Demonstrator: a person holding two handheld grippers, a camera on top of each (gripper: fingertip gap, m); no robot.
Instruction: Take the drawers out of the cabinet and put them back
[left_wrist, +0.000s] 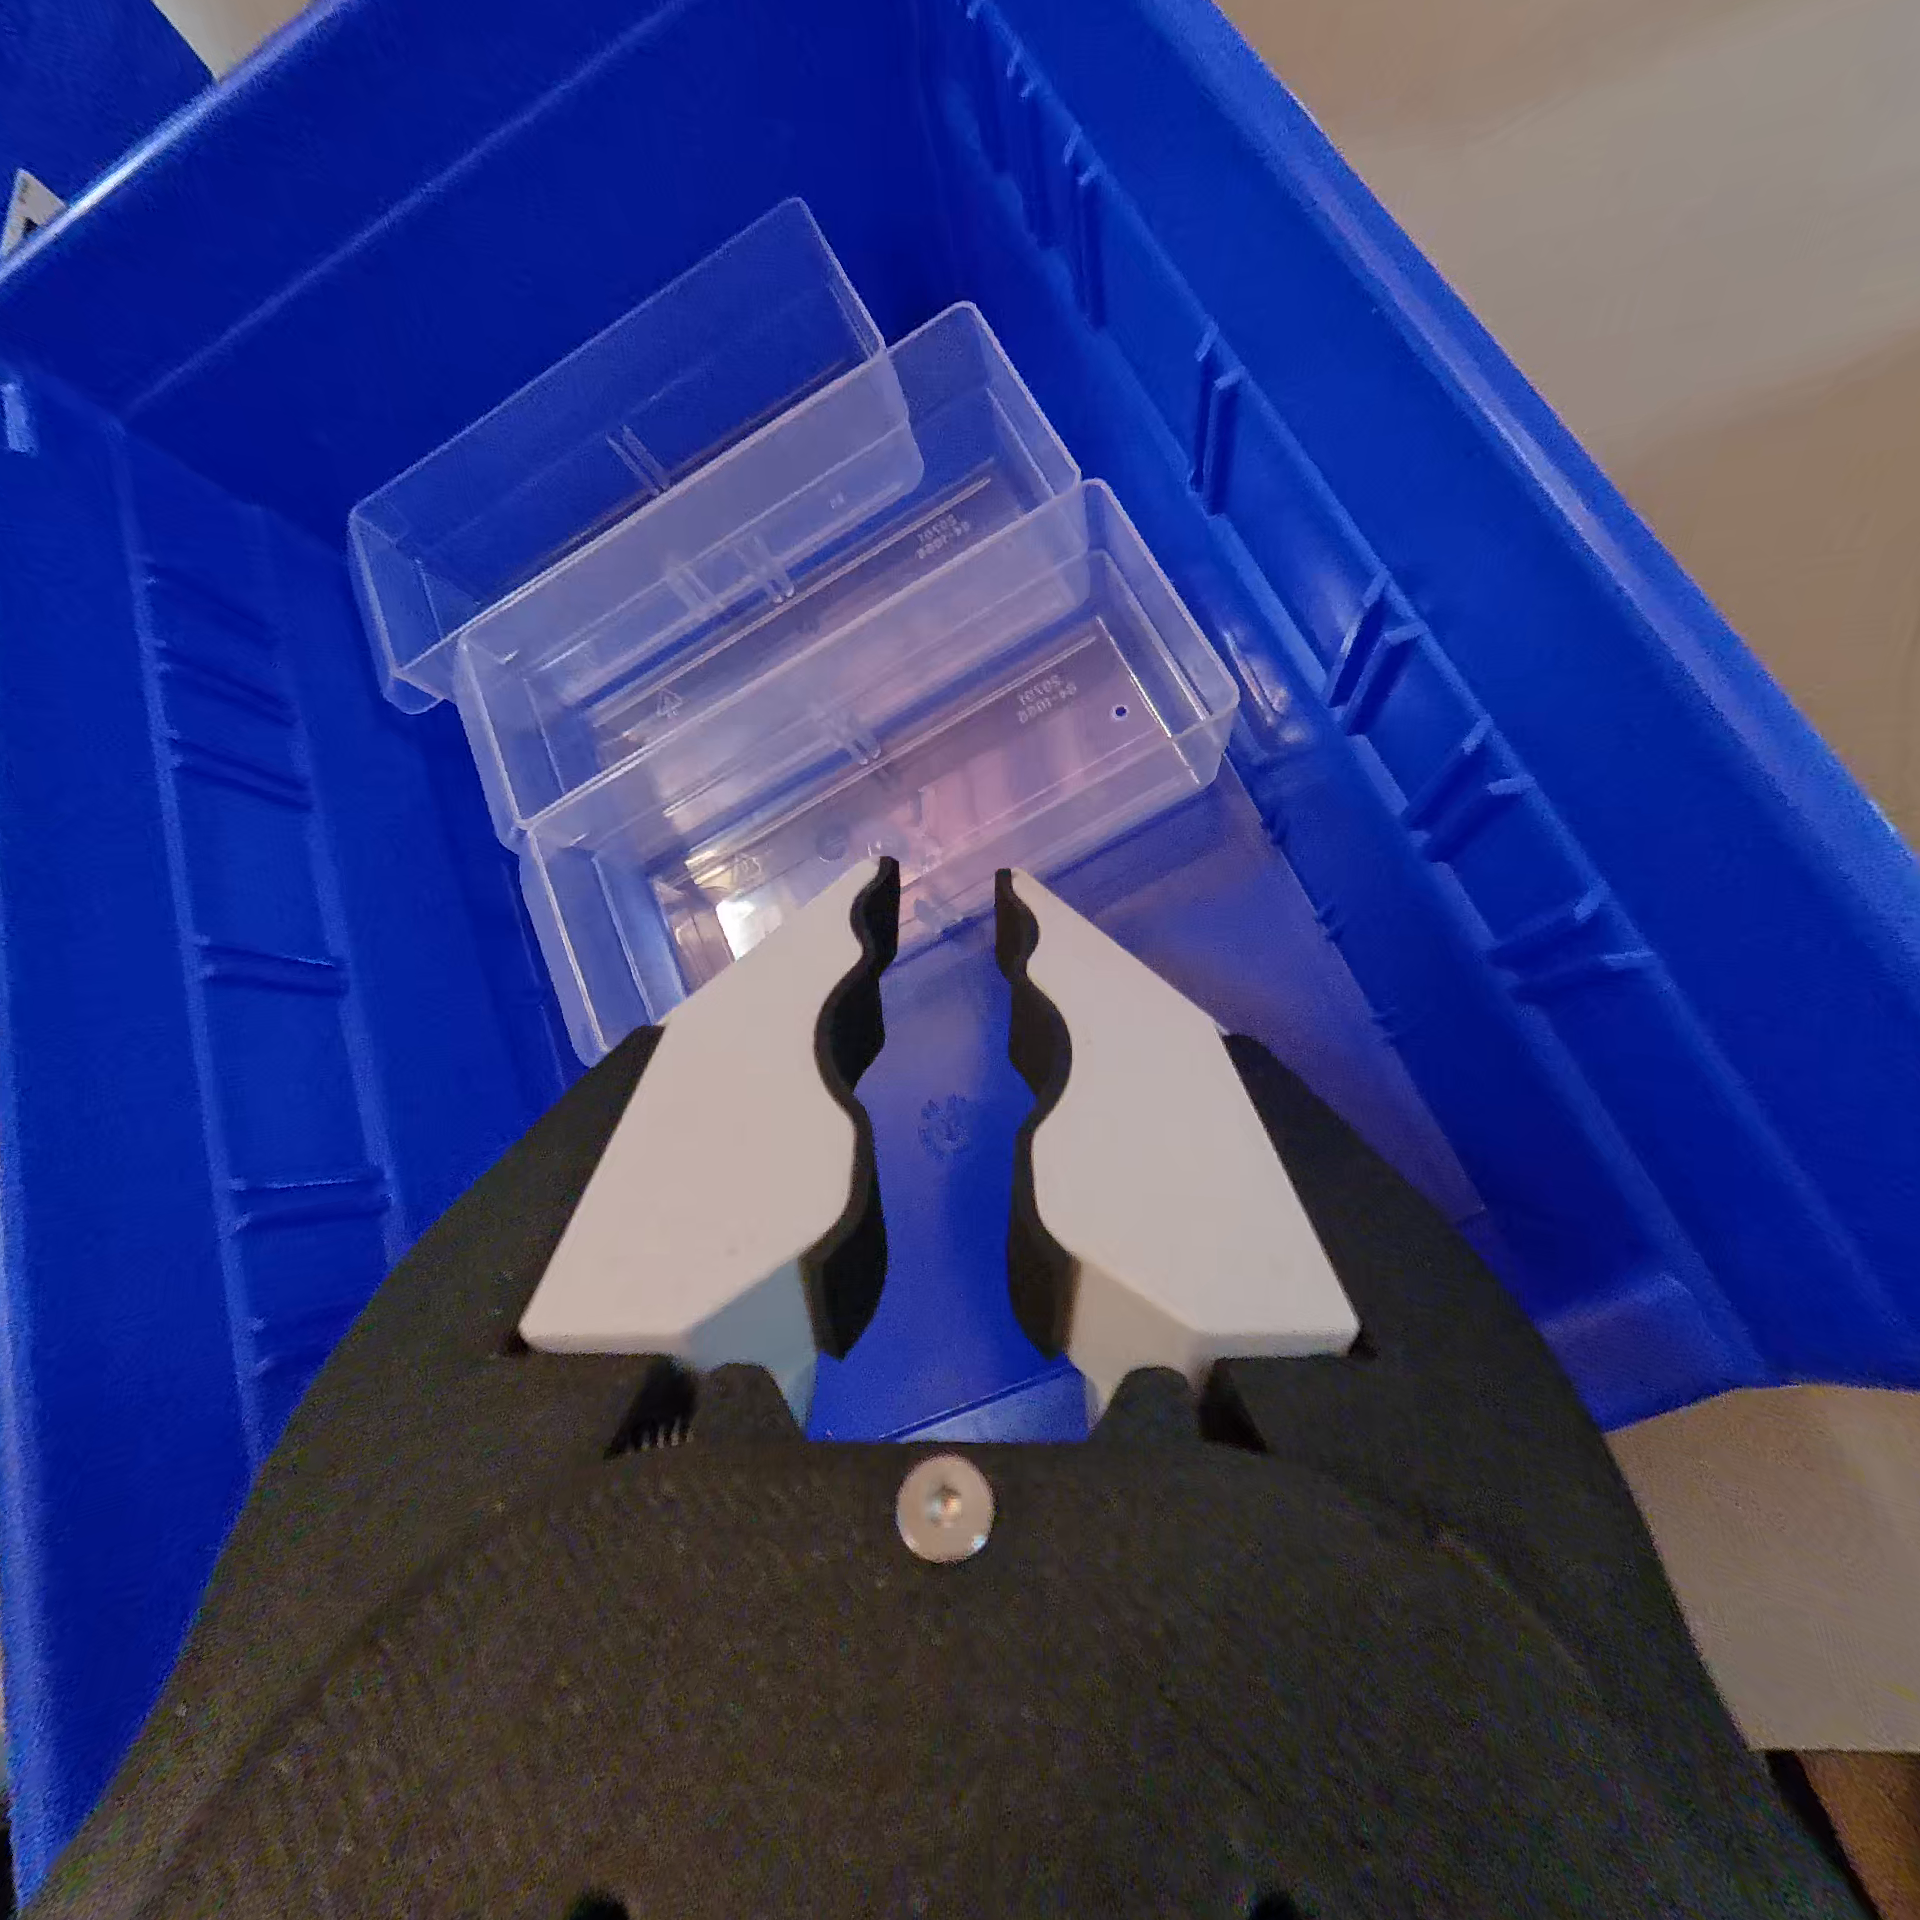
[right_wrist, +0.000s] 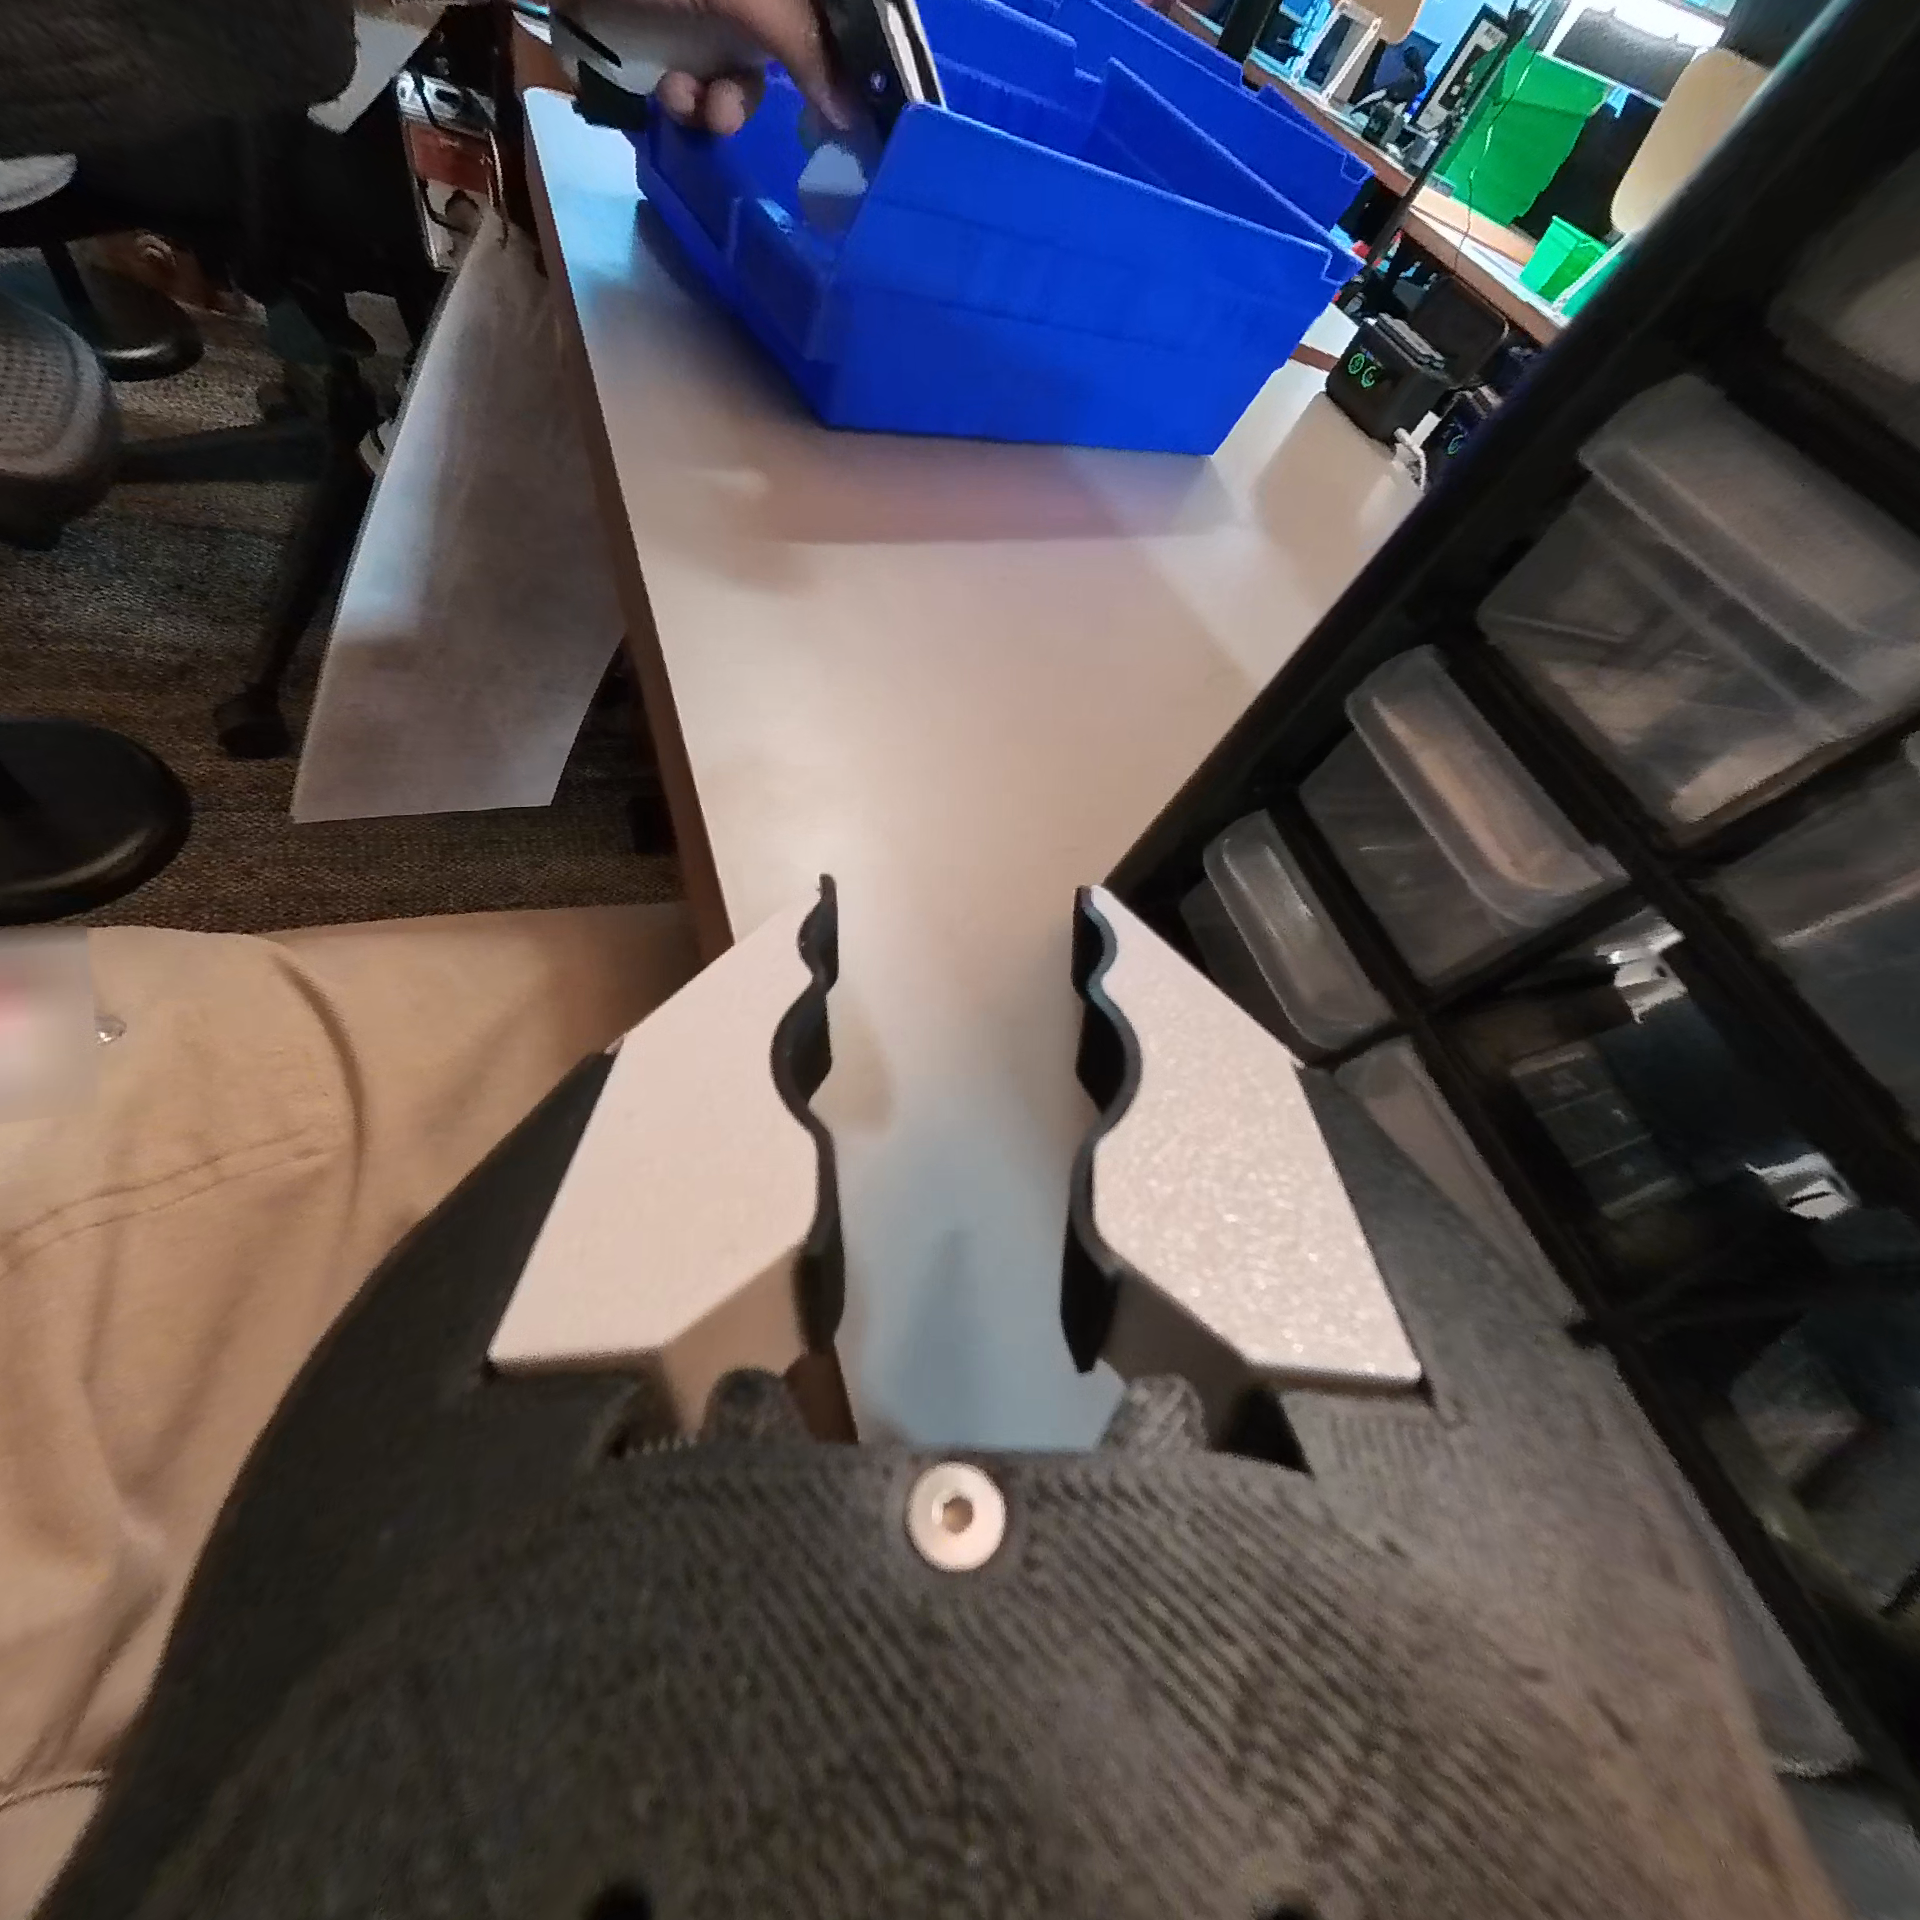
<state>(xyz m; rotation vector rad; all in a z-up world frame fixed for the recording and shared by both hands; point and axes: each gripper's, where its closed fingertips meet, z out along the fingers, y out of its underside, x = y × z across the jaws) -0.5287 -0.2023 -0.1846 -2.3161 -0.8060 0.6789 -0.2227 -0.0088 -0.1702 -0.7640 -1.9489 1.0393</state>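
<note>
Three clear plastic drawers lie overlapping inside a blue bin (left_wrist: 1351, 520): a far one (left_wrist: 623, 436), a middle one (left_wrist: 727, 582) and a near one (left_wrist: 883, 748). My left gripper (left_wrist: 943, 878) is open and empty, its tips just above the near drawer's front edge. In the right wrist view my right gripper (right_wrist: 951, 914) is open and empty over the grey table (right_wrist: 935, 675), beside the black cabinet (right_wrist: 1538, 790) with clear drawers (right_wrist: 1444, 810) at the right. The blue bin (right_wrist: 1039, 301) stands farther off, with the left gripper (right_wrist: 862, 62) held over it by a hand.
The table's left edge drops to a carpeted floor with chair legs (right_wrist: 291, 582). A white sheet (right_wrist: 457, 540) hangs off that edge. A small black device (right_wrist: 1382, 374) sits behind the bin. A tan sleeve (right_wrist: 260, 1195) is at lower left.
</note>
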